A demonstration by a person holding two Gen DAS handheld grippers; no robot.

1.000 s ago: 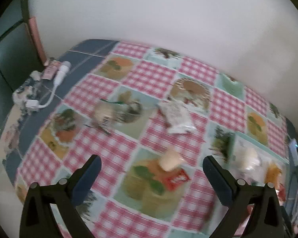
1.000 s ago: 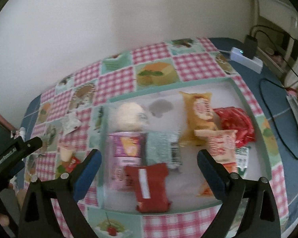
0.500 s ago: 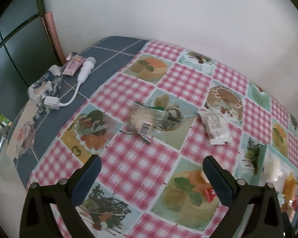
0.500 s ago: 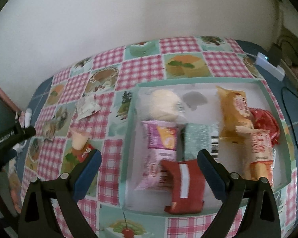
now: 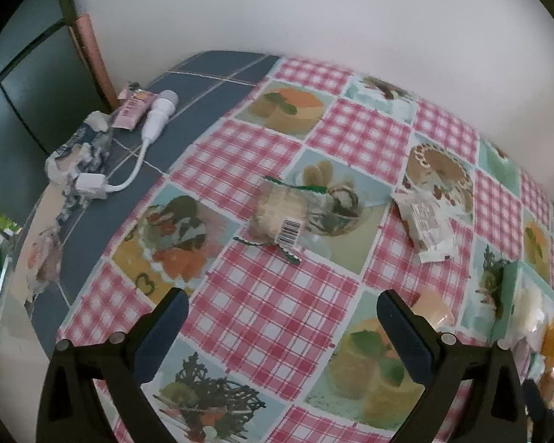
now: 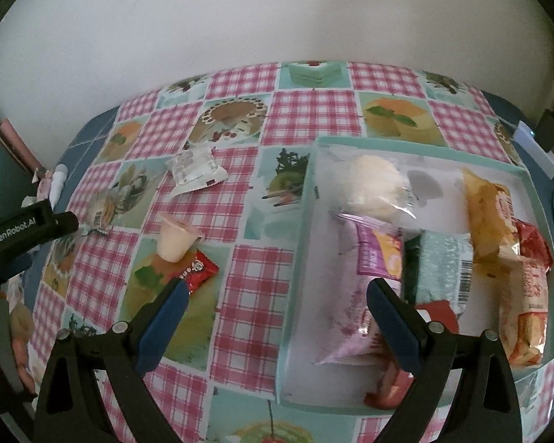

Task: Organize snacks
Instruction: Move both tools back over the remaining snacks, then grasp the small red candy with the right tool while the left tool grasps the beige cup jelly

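Both grippers hang over the counter (image 6: 251,291) with the pink checked cloth, and both are empty. The left gripper (image 5: 282,326) has its jaws spread wide above the cloth, nothing between them. Same for the right gripper (image 6: 275,312): jaws wide apart, one finger over the cloth and the other over the near-left part of the tray (image 6: 295,243).

That pale green tray sits on the right side of the counter and already holds a bunch of snacks: a round white bun in clear wrap (image 6: 375,188) at the back, a purple packet (image 6: 354,284) in front of it, a green-grey packet with a barcode (image 6: 441,265) next to that, a yellow-orange packet (image 6: 489,217) further right, plus red wrappers I can't read.

Four snacks lie loose on the cloth. A clear-wrapped biscuit pack with a barcode sticker (image 5: 282,216) lies ahead of the left gripper, a white sachet (image 5: 426,225) to its right. Closer to the tray there's a small jelly cup (image 6: 175,240) touching a little red candy wrapper (image 6: 199,271).

Off the far-left corner, on the bare blue counter, there's a white cable adapter (image 5: 144,147) and a pink tube (image 5: 133,110).
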